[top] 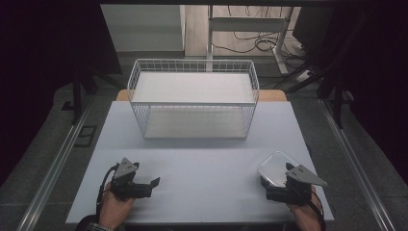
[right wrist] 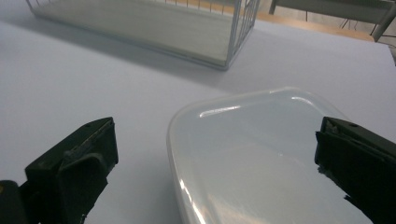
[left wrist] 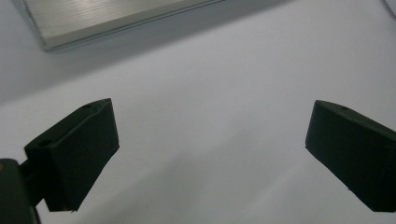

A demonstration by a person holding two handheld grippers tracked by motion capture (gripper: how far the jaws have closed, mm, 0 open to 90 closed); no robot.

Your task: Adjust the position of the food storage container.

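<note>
High view: nothing is gripped yet, both grippers' jaws being spread wide, the right gripper (top: pixel 284 185) poised at the clear plastic lid (top: pixel 275 167), the wire basket (top: pixel 192 98) unfilled.

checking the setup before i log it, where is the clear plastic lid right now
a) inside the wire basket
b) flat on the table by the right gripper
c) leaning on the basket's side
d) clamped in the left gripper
b: the clear lid lies flat on the table just in front of the right gripper, whose jaws stand open on either side of it, well short of the wire basket.
</note>
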